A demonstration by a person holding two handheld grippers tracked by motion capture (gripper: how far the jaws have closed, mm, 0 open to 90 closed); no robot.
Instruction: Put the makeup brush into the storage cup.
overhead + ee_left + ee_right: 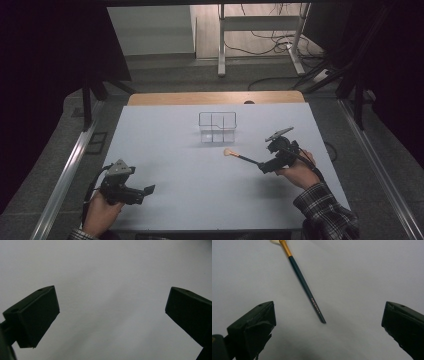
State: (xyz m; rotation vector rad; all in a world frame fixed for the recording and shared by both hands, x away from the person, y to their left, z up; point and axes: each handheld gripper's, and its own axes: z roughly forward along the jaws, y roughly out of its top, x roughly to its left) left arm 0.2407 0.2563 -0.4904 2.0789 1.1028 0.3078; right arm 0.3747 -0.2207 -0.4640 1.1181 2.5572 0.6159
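A makeup brush (240, 157) with a dark handle, gold ferrule and pale bristles lies flat on the white table (175, 160), right of centre. In the right gripper view the brush (304, 285) runs from the top left down toward the middle, its handle end between and ahead of the jaws. My right gripper (263, 167) is open just behind that handle end, held by a hand in a plaid sleeve. My right gripper (328, 322) holds nothing. My left gripper (148, 191) is open over bare table near the front left. In its own view the left gripper (112, 312) has nothing between the jaws.
A clear divided organizer box (217, 127) stands at the middle back of the table. A wooden strip (215, 97) edges the far side. Beyond are a desk frame (260, 35) and cables on the floor. Metal rails run along both sides.
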